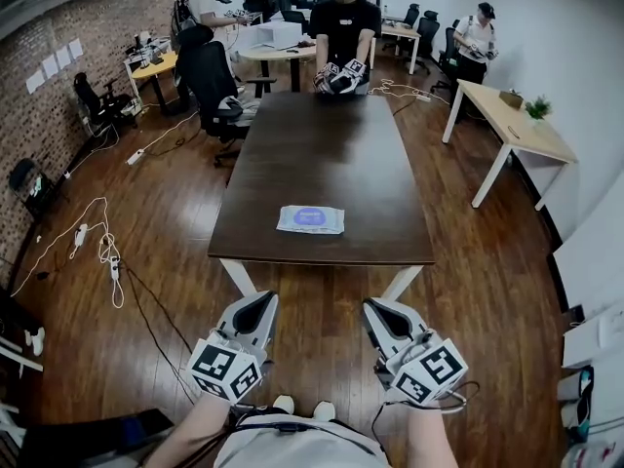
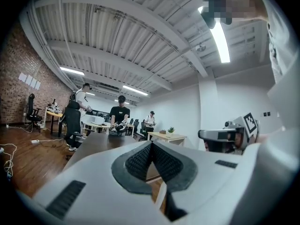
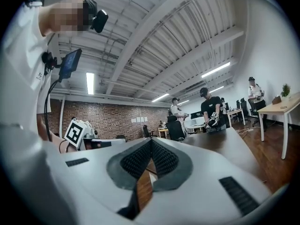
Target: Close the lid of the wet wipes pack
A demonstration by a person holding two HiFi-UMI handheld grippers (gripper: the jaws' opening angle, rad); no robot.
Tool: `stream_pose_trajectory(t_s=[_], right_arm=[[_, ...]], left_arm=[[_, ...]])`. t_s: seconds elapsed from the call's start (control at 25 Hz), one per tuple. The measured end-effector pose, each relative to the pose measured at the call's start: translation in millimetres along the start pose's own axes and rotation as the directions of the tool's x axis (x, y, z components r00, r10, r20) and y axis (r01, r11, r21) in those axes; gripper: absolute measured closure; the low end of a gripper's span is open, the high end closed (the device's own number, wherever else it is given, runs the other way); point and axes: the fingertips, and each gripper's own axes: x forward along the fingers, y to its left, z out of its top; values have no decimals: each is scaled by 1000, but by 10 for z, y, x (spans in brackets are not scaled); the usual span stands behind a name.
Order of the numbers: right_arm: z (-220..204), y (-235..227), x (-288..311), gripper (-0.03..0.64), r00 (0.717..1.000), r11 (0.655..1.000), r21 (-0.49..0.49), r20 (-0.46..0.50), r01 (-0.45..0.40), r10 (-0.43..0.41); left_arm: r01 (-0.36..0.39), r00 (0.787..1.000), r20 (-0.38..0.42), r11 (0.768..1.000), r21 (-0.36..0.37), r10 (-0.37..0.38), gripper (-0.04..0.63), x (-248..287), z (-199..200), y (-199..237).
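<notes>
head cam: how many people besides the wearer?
3. Person in black at the far end of the dark table; person with a backpack back left; person in a white shirt back right. Others may be hidden behind furniture.

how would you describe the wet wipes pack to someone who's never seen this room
In the head view, find the long dark table in the middle of the room. Near its closest end lies the wet wipes pack, a flat pale rectangle with a bluish oval in its middle. Nothing else lies on that end.
</notes>
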Motion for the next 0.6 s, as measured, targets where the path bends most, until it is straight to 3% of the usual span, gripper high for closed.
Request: stream_pose_trajectory(t_s=[0.6], right_arm=[[78,96,181,609,998,998,-10,2,69,-69]], left_arm=[[76,997,-10,997,-3,-76,594,69,90,213]])
